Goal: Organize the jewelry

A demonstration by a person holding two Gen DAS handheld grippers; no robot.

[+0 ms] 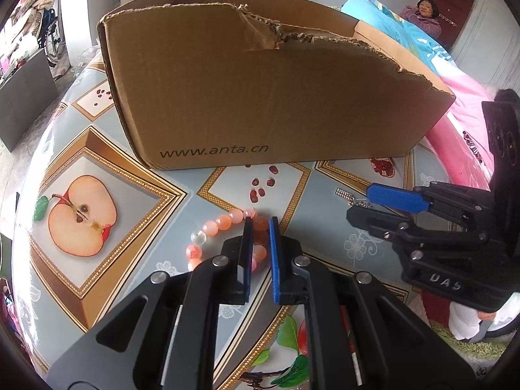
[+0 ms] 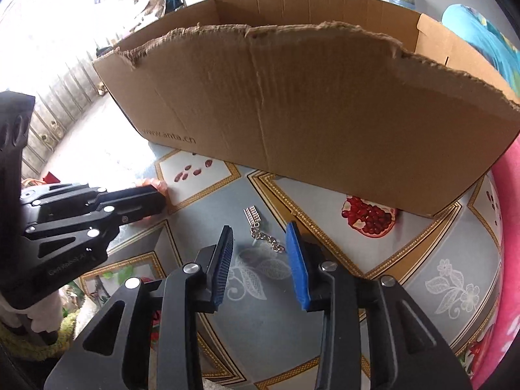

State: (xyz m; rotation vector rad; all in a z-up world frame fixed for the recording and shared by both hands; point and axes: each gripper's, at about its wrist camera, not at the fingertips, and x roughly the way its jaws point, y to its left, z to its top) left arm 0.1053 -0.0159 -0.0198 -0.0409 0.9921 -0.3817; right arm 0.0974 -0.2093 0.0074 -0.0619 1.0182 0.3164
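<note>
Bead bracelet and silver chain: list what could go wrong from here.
1. The left gripper pinches only one side of the pink bead bracelet; the rest lies on the table, so on lifting it may swing or slip out.
2. The right gripper stands open over the thin silver chain, which lies flat; the fingers may close past it.
3. The cardboard box wall is tall and ragged; dangling jewelry could snag.

Colours on the table (image 1: 182,195)
Pink and orange bead bracelet (image 1: 221,227), silver chain (image 2: 266,237), brown cardboard box (image 1: 260,97), grey-blue fruit-print cloth.
</note>
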